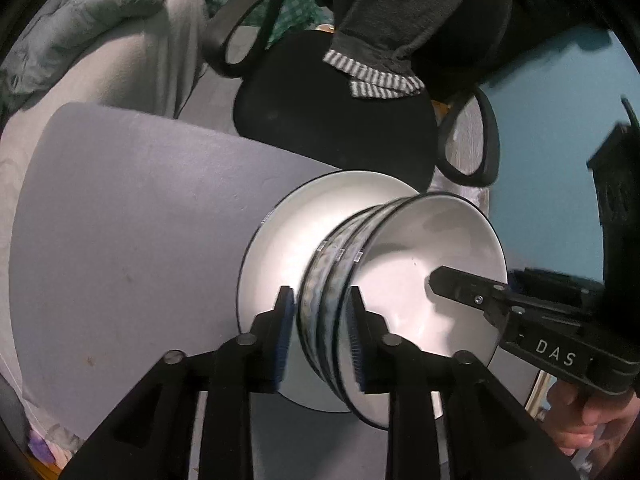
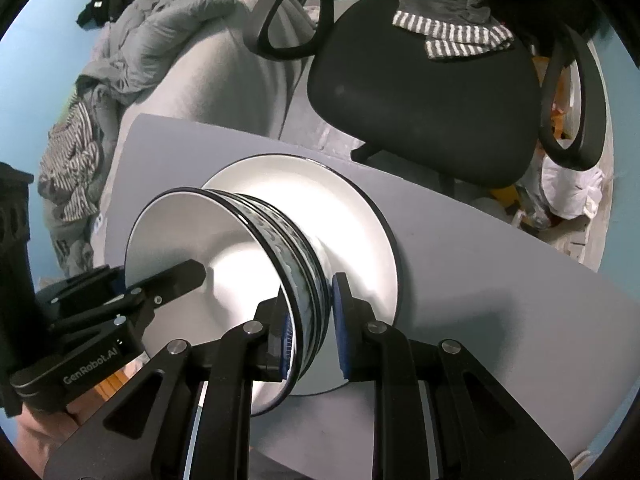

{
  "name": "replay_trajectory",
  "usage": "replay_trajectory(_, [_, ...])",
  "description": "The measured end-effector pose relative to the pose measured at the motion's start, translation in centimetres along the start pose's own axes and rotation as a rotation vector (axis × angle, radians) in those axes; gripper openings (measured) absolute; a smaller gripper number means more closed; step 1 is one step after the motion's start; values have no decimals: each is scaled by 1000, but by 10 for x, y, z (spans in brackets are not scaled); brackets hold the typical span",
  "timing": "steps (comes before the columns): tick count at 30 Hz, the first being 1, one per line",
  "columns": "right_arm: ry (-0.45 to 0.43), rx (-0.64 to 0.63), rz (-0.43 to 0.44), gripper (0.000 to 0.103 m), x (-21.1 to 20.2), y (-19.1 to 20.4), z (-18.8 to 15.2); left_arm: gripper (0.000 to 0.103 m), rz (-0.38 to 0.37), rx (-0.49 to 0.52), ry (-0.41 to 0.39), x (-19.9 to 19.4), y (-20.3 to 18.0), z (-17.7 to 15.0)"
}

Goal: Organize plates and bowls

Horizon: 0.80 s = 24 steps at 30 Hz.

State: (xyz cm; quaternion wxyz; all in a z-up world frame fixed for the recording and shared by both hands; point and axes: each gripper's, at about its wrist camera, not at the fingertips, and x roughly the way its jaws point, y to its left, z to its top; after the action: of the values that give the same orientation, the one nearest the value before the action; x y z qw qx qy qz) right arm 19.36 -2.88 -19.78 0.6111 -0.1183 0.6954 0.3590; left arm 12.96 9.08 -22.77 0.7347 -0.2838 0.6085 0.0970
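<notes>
A stack of nested bowls (image 1: 420,264), white inside with blue-patterned outsides and dark rims, stands tilted over a white plate (image 1: 288,232) on the grey table (image 1: 140,220). My left gripper (image 1: 320,294) straddles the stack's walls on one side, with its blue pads just off the walls and not pressing. On the opposite side, my right gripper (image 2: 308,292) is shut on the walls of the bowl stack (image 2: 240,248), one pad inside and one outside. Below lies the plate (image 2: 352,216). Whether the stack rests on the plate I cannot tell.
A black office chair (image 2: 420,92) with grey and striped clothing draped over it stands beyond the table's far edge. Grey bedding and clothes (image 2: 168,28) pile up at the back left. A white bag (image 2: 568,188) lies on the floor at the right.
</notes>
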Motion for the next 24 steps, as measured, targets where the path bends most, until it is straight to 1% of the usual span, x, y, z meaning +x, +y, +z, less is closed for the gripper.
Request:
replay_trajectory(2, [-1, -13, -16, 23, 0, 3, 0, 33, 27, 29, -5, -1, -3, -1])
replay_trajectory(3, [-3, -17, -21, 23, -1, 3, 0, 39, 45, 45, -10, -2, -6, -2])
replay_trajectory(4, [-12, -26, -31, 24, -2, 5, 0, 42, 58, 51, -18, -4, -7, -3])
replay_trajectory(5, [-24, -35, -53, 32, -4, 7, -1, 46, 64, 53, -25, -7, -7, -4])
replay_trajectory(6, [-33, -41, -72, 37, -5, 7, -1, 48, 70, 51, -37, -11, -7, -5])
replay_trajectory(7, [-55, -55, -107, 49, -9, 10, -2, 49, 75, 45, -47, -15, -7, -6])
replay_trajectory(8, [-69, -62, -124, 55, -12, 10, -3, 52, 84, 38, -60, -19, -6, -8])
replay_trajectory(10, [-108, -79, -163, 57, -22, 12, -6, 53, 103, 32, -97, -33, -6, -11])
replay_trajectory(11, [-119, -81, -178, 60, -27, 13, -7, 54, 110, 30, -115, -40, -7, -12])
replay_trajectory(17, [-194, -105, -259, 61, -63, 22, -17, 60, 120, 18, -234, -90, -13, -23])
replay_trajectory(21, [-243, -112, -269, 62, -88, 32, -26, 61, 104, 18, -302, -122, -21, -33])
replay_trajectory(22, [-253, -108, -263, 65, -96, 33, -29, 62, 94, 17, -313, -129, -24, -36])
replay_trajectory(23, [-266, -103, -255, 70, -103, 35, -32, 63, 86, 16, -319, -135, -25, -39])
replay_trajectory(24, [-280, -100, -249, 71, -109, 36, -35, 63, 76, 14, -324, -141, -27, -42])
